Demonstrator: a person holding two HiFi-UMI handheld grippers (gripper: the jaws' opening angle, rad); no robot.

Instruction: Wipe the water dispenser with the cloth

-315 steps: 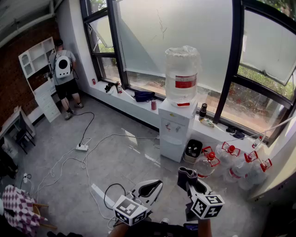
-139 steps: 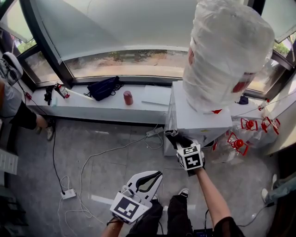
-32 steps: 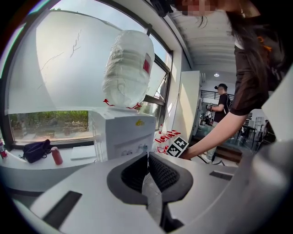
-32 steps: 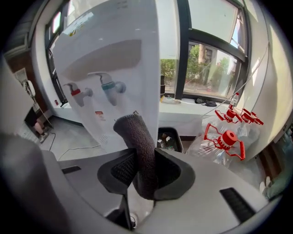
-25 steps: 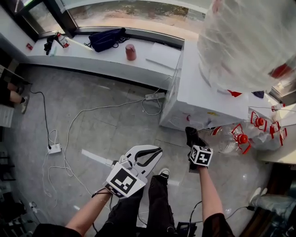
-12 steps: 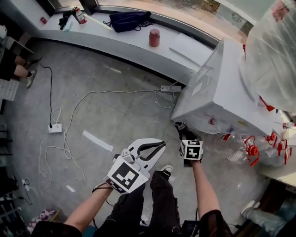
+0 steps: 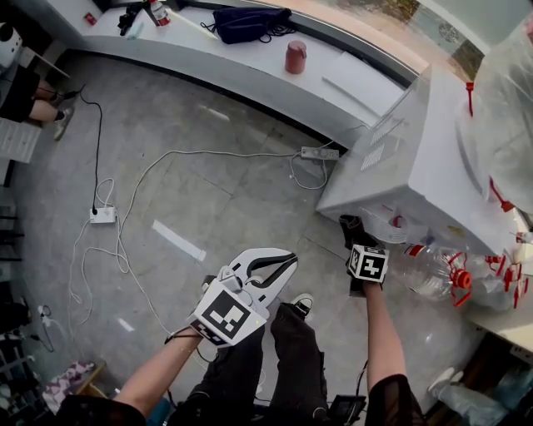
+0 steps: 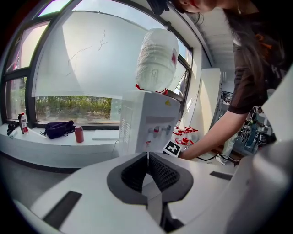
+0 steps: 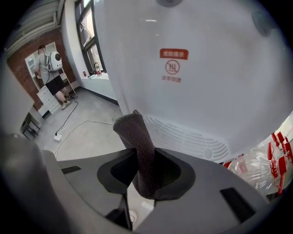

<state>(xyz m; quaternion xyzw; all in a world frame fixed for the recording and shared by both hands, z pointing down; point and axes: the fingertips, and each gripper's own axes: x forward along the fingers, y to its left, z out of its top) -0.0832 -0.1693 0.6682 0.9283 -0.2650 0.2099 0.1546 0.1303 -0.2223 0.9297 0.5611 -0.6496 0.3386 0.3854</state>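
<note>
The white water dispenser point(image 7: 433, 158) stands at the right with its wrapped bottle point(image 7: 510, 100) on top. My right gripper point(image 7: 353, 226) is shut on a dark grey cloth point(image 7: 350, 225) and holds it at the low part of the dispenser's front. In the right gripper view the rolled cloth point(image 9: 137, 141) sticks up between the jaws of the right gripper point(image 9: 145, 171), close to the white panel point(image 9: 197, 91) above a vent grille. My left gripper point(image 7: 286, 260) hangs shut and empty over the floor. The left gripper view shows the dispenser point(image 8: 146, 119) beyond the left gripper point(image 8: 147, 157).
A window ledge point(image 7: 208, 50) carries a red can point(image 7: 295, 56) and a dark bag point(image 7: 250, 21). A power strip point(image 7: 320, 153) and cables point(image 7: 102, 215) lie on the floor. Bottles with red handles point(image 7: 441, 270) lie right of the dispenser. A person point(image 9: 52, 73) stands far off.
The person has walked up to the dispenser from across the room. Over the last second my right gripper has kept the cloth at the dispenser's lower front; the left has stayed low and shut.
</note>
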